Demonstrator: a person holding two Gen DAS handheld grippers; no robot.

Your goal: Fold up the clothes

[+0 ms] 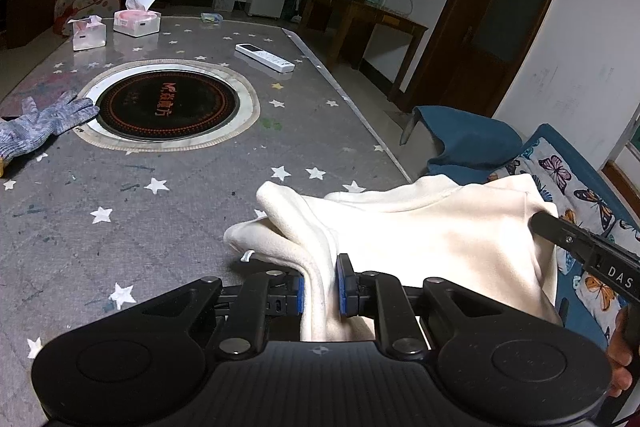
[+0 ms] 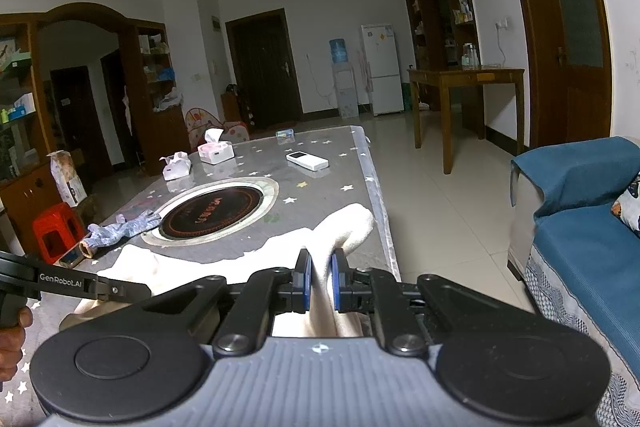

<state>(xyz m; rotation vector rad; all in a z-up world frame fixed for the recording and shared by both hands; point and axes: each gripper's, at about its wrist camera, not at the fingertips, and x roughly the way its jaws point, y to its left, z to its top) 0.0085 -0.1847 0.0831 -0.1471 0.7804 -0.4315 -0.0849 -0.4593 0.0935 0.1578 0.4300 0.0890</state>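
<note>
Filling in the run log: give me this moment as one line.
stage: fold in progress | left hand-held gripper: shut on cream garment | right hand-held gripper: shut on cream garment | garment: partly on star-print table

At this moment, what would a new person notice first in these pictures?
First, the cream garment at the near table edge, pinched by both the left gripper and the right gripper. Next, the round black cooktop set in the middle of the star-patterned table, with a grey knit glove beside it.

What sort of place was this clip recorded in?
Most likely a home living and dining room: a star-print table with a built-in cooktop and tissue boxes, a blue sofa beside it, and a fridge by the far wall.
</note>
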